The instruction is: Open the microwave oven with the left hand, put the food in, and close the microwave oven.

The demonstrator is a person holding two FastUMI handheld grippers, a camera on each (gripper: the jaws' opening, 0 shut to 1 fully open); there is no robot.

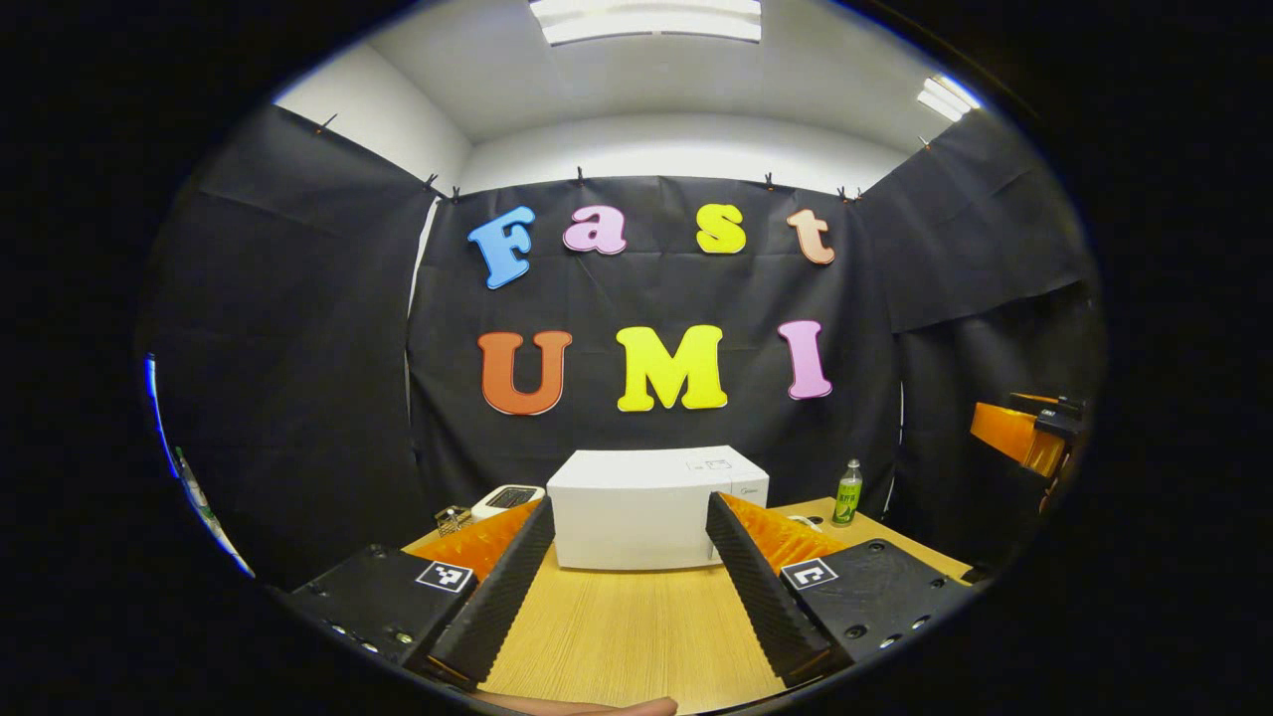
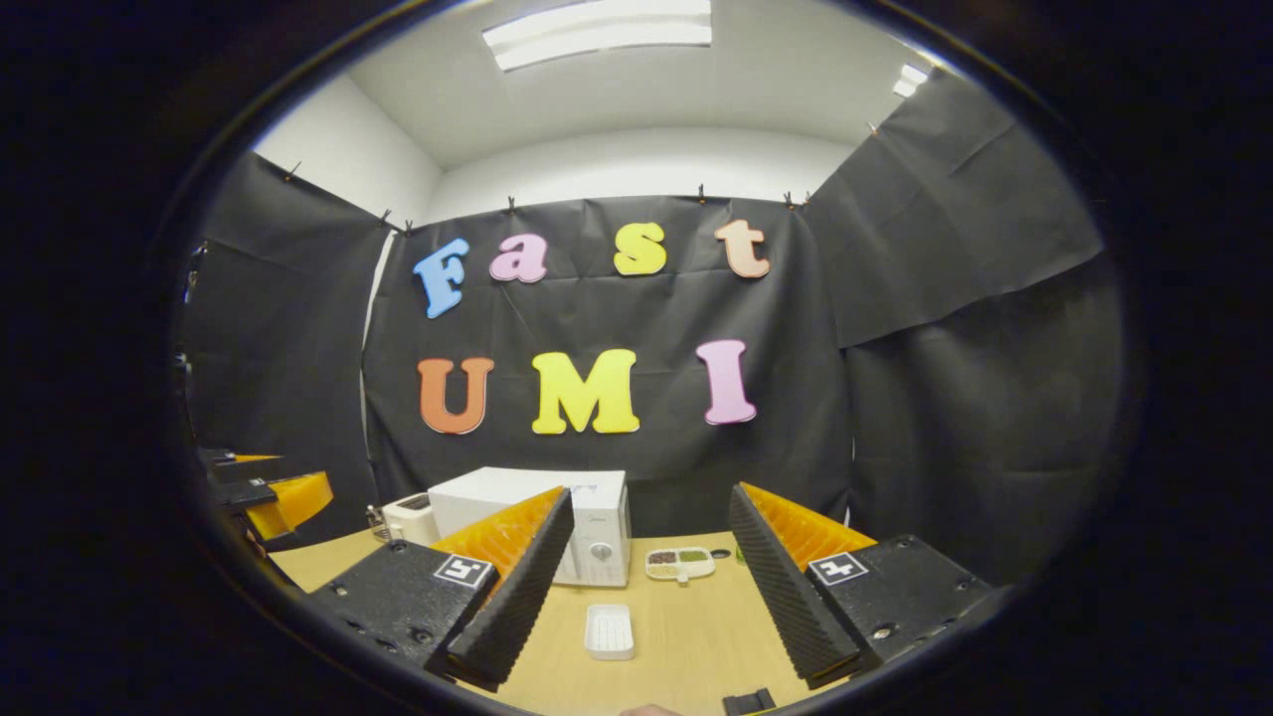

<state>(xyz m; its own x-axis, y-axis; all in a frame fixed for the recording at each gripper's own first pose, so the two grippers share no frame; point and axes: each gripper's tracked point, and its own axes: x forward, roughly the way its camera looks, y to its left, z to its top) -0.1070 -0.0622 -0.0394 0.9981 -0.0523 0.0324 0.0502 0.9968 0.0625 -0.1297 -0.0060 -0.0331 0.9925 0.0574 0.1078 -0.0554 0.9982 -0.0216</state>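
Above the table (image 1: 627, 626), left gripper (image 1: 629, 587) and right gripper (image 2: 644, 587) gape wide, holding nothing, facing the microwave (image 1: 646, 507).

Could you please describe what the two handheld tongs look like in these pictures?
Both the left tongs and the right tongs share one build: ribbed wedge-shaped fingers with orange ridged backs, on black blocks with screws, each bearing a square black-and-white marker.
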